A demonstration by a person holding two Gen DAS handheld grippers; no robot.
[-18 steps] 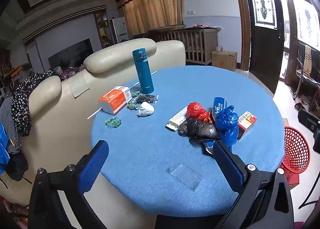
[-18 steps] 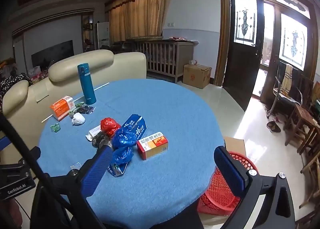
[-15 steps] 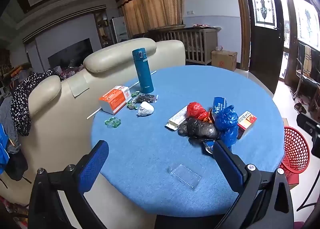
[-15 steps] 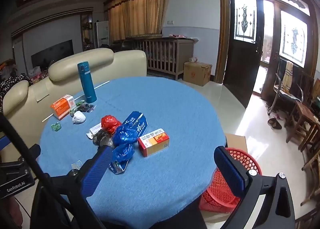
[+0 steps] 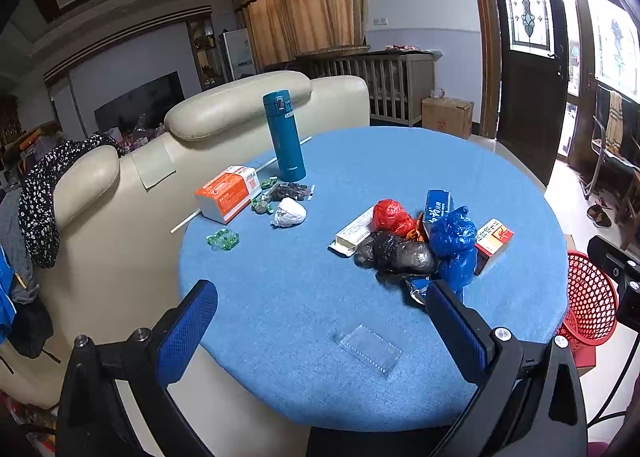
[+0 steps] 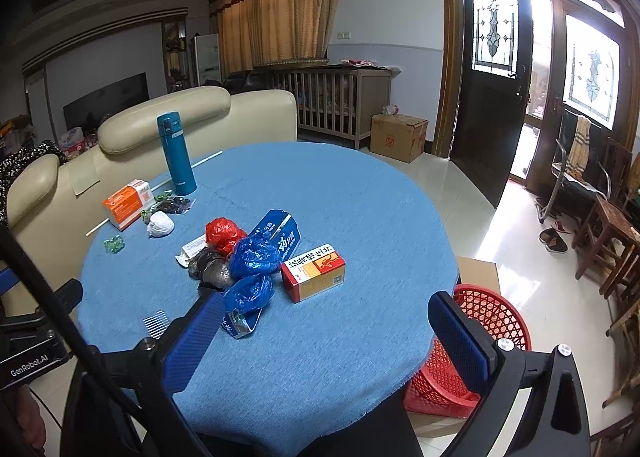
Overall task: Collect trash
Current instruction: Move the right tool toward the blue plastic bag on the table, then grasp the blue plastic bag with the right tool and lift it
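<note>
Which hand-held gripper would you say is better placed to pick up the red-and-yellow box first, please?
Probably the right hand-held gripper: open, the red-and-yellow box ahead between its fingers, red basket beside it.

Crumpled bags [image 6: 250,257], boxes [image 6: 313,272] heaped mid-table; red basket [image 6: 480,341] beside table.
</note>
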